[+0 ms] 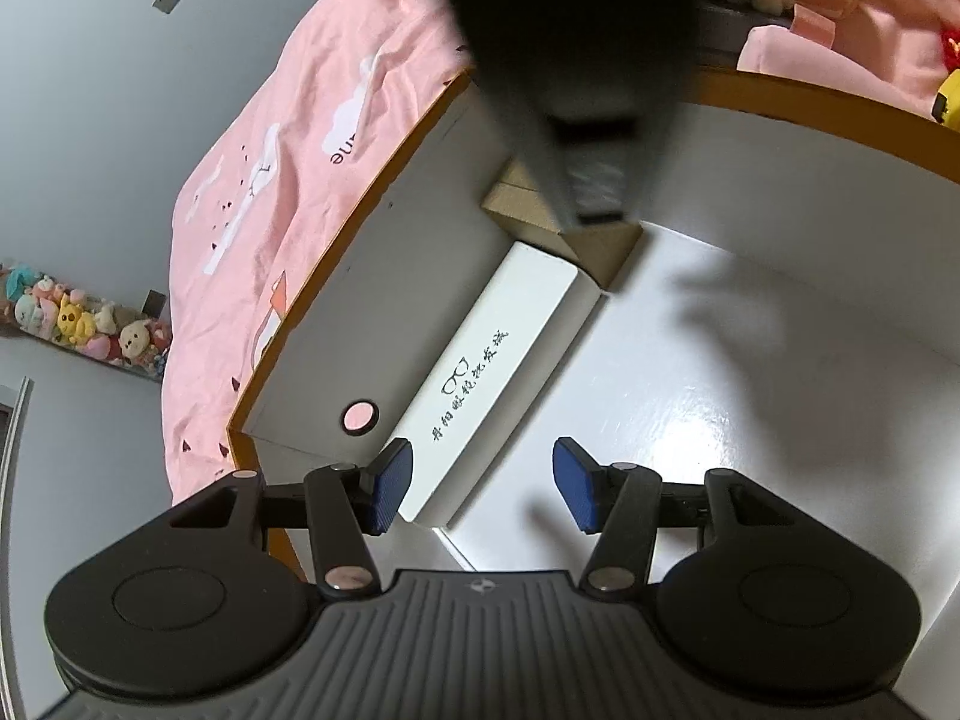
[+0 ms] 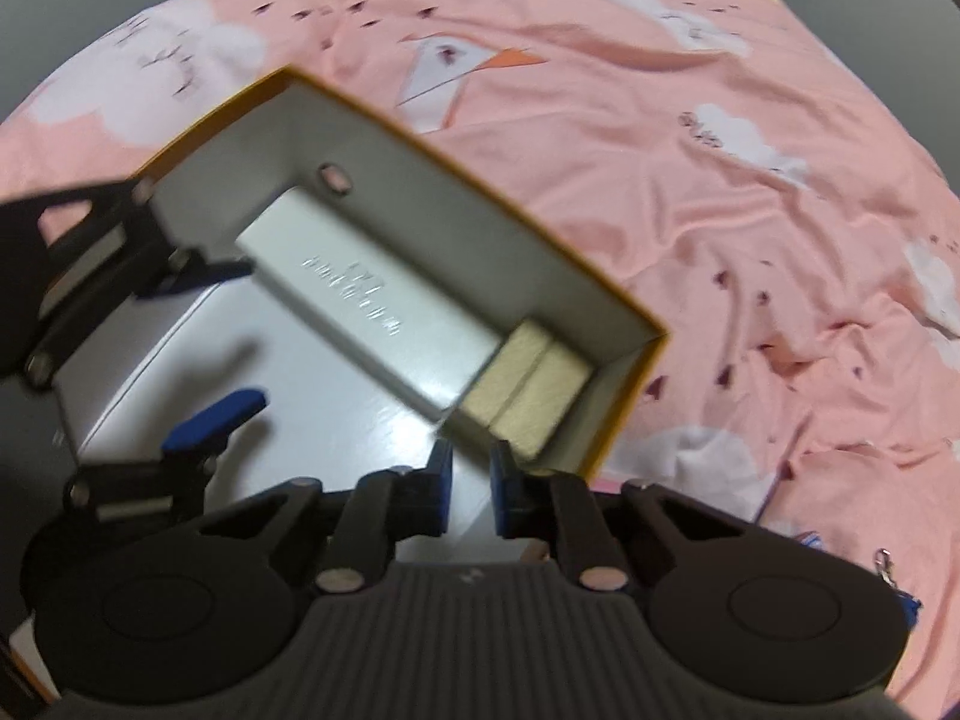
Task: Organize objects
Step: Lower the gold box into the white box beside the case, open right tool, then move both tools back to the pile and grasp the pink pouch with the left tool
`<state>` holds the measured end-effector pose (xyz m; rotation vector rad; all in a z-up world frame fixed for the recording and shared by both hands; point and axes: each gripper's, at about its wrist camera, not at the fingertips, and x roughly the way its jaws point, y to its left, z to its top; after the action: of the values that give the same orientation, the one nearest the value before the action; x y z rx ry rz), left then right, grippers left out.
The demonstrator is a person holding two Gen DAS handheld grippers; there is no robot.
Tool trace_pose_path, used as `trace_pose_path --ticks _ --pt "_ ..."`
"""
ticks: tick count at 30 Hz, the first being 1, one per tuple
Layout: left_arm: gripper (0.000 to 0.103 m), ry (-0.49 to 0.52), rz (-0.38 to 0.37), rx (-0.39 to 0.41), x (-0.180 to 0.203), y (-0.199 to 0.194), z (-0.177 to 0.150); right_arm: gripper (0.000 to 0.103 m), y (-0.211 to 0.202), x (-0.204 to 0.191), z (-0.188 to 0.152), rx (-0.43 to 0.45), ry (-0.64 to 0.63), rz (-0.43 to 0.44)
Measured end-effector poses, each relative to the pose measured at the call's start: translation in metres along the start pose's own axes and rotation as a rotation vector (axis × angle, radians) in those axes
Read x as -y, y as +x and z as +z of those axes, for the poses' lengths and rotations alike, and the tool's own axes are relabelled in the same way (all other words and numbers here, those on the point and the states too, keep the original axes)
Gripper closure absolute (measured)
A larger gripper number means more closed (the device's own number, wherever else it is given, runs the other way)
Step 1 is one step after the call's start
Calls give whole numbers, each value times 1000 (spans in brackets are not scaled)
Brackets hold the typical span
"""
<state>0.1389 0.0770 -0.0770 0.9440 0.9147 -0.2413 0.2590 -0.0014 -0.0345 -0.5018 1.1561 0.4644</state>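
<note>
Storage box: open, white inside with orange rim, lying on the pink bedcover
Already packed: long white box along the wall, and a brown cardboard packet touching its end, at about 4 o'clock from it in the right wrist view
Free space: most of the glossy floor is bare
Left to do: a yellow item at 2 o'clock in the left wrist view lies outside; probably more to load
Left gripper: jaws wide, empty, above the white box's near end
Right gripper: jaws narrow, a gap showing, nothing held
</note>
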Motion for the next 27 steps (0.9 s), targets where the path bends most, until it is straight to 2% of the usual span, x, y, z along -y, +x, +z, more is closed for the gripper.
trace_pose_path --ticks 7,13,17,21,23,25,27 --pt "38 -17 -10 -1 0 -4 -5 98 19 -1 3 -51 21 5" --pt "38 -49 -31 14 -3 -12 -7 102 27 11 9 -3 76 -46" --pt "38 -65 -30 15 -2 -22 -5 102 25 23 12 22 122 -25" --pt "38 -106 -55 14 -12 -34 2 101 7 32 1 55 181 57" --pt "38 -134 -66 27 -11 -49 7 100 -11 37 -11 99 199 105" --pt "38 -162 -81 50 -7 -66 11 94 -31 42 -28 157 229 126" --pt "39 -176 -95 86 -6 -78 19 94 -52 51 -49 214 266 133"
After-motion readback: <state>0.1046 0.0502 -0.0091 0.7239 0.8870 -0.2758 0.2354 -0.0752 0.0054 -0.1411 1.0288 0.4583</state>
